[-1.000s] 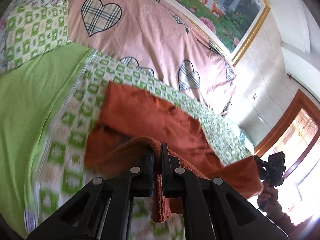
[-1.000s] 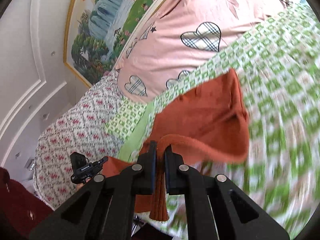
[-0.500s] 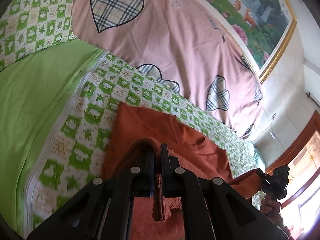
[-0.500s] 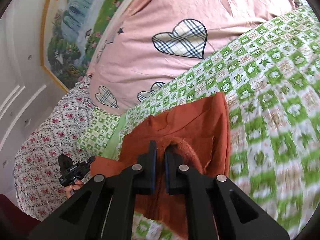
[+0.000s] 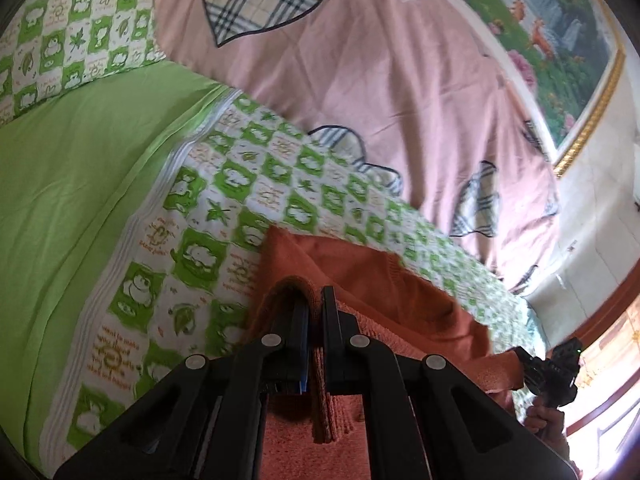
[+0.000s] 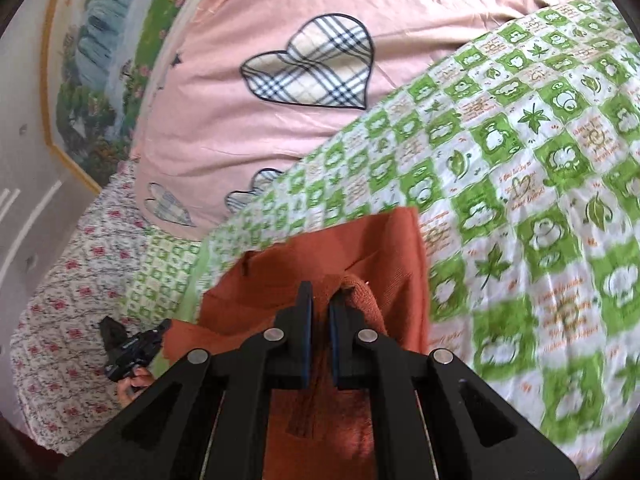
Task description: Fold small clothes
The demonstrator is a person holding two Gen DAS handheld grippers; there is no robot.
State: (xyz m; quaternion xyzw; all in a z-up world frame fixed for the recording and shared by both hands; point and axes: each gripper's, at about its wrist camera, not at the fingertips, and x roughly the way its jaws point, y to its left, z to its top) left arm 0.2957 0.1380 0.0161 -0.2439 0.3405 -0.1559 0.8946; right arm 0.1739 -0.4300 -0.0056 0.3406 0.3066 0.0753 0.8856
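Observation:
A small rust-orange knitted garment (image 5: 384, 292) lies on the green-and-white checked sheet (image 5: 224, 184). My left gripper (image 5: 315, 300) is shut on one folded edge of it, low over the sheet. My right gripper (image 6: 320, 300) is shut on the other edge of the garment (image 6: 360, 256). The cloth is doubled over, its far part flat on the sheet and the held part draped over my fingers. The right gripper also shows in the left wrist view (image 5: 552, 372), and the left gripper in the right wrist view (image 6: 128, 348).
A pink quilt with plaid hearts (image 5: 380, 80) is bunched behind the garment. A plain green sheet (image 5: 60, 200) lies to the left. A floral cover (image 6: 72, 288) is at the bed's edge. A framed landscape painting (image 5: 560, 40) hangs on the wall.
Both grippers have carried the held edge forward and down over the garment, folding it over itself. The garment now looks shorter and closer to both cameras.

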